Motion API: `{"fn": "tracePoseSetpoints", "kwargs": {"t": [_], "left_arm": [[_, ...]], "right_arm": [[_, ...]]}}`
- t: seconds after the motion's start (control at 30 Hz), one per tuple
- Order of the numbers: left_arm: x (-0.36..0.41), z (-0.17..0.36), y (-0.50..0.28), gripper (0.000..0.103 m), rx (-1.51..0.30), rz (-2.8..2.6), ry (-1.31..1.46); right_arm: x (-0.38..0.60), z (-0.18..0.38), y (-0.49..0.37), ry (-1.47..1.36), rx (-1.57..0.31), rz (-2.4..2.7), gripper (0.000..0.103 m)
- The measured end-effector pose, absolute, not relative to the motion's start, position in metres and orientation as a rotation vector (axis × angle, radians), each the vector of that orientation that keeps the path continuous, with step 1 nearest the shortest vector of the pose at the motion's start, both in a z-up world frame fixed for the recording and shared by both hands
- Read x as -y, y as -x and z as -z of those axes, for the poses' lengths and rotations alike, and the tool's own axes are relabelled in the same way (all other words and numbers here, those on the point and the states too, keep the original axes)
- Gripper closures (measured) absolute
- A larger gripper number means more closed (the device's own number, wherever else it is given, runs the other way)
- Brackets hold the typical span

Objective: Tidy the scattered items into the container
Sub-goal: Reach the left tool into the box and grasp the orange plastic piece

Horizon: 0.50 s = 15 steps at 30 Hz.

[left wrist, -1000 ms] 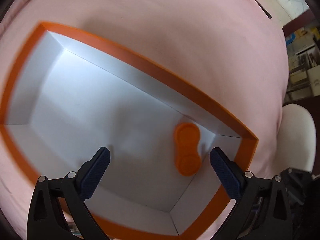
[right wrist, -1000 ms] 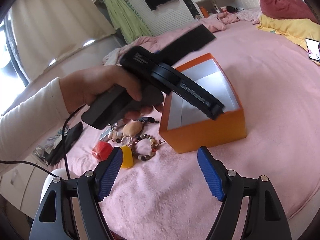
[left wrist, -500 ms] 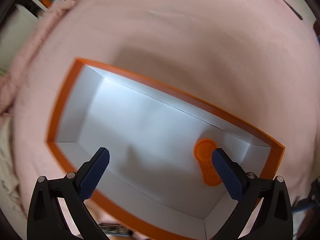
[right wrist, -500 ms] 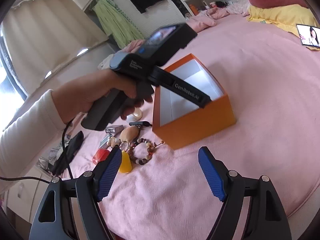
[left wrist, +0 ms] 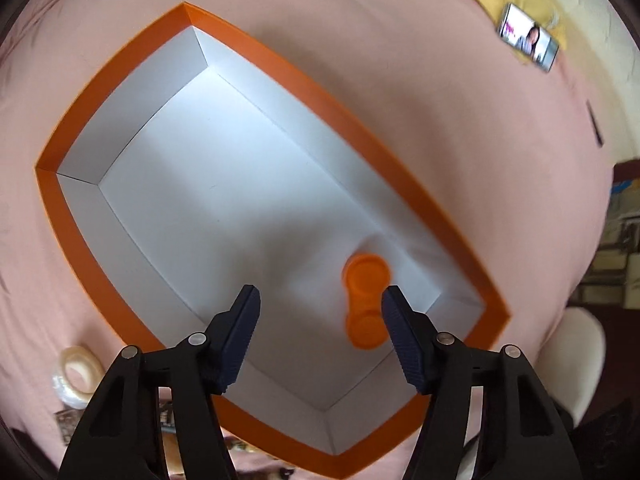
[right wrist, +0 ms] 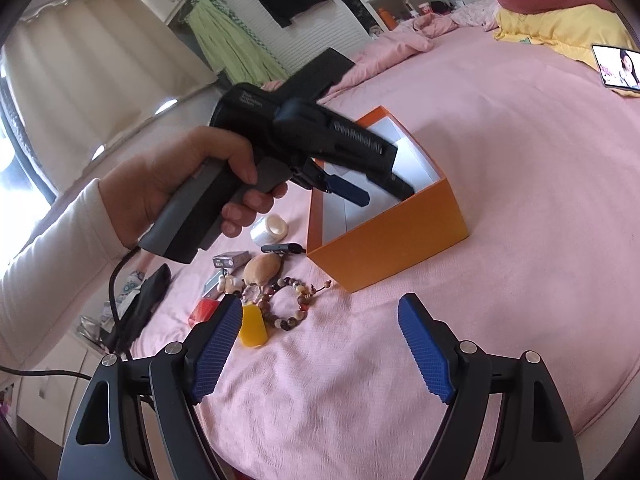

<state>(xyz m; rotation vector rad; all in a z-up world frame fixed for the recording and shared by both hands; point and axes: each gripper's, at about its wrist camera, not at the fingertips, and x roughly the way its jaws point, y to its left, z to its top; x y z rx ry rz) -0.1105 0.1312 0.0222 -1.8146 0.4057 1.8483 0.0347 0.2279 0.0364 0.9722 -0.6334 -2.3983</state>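
the left gripper point(left wrist: 320, 312) hung over the orange box point(left wrist: 120, 68), jaws closing on nothing. an orange case point(left wrist: 366, 300) lay by its right pad. the right gripper point(right wrist: 320, 344) gaped empty above bare bedspread point(right wrist: 360, 380).

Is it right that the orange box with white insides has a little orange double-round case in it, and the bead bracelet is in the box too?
Not quite. The small orange double-round case does lie in the orange box with white insides, but the wooden bead bracelet is not in it. The right wrist view shows the bracelet lying on the pink bedspread, outside the box, with the other scattered items.
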Motion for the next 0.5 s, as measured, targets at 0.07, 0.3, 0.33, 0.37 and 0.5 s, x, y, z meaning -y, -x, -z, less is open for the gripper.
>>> {"fn": "tracePoseSetpoints", "kwargs": {"t": [0.07,0.3,0.33,0.37,0.5], "left_arm": [[-0.137,-0.02,0.097,0.04,-0.483,-1.828,1.813],[-0.152,-0.006,0.061,0.043,-0.473,-1.823,1.8],[-0.15,-0.005,0.058,0.053,-0.466,-1.855,1.781],[-0.146,-0.004,0.057,0.053,-0.44,-1.872,1.783],[-0.131,-0.008,0.046,0.079,-0.366,-1.846,1.78]], "right_arm": [[-0.229,-0.036,-0.034,-0.971,0.647,2.392,0.021],[-0.233,-0.034,-0.033,-0.984,0.686,2.378,0.021],[-0.233,-0.034,-0.033,-0.983,0.689,2.379,0.021],[-0.234,-0.035,-0.034,-0.979,0.693,2.381,0.021],[-0.236,-0.035,-0.034,-0.973,0.717,2.38,0.02]]}}
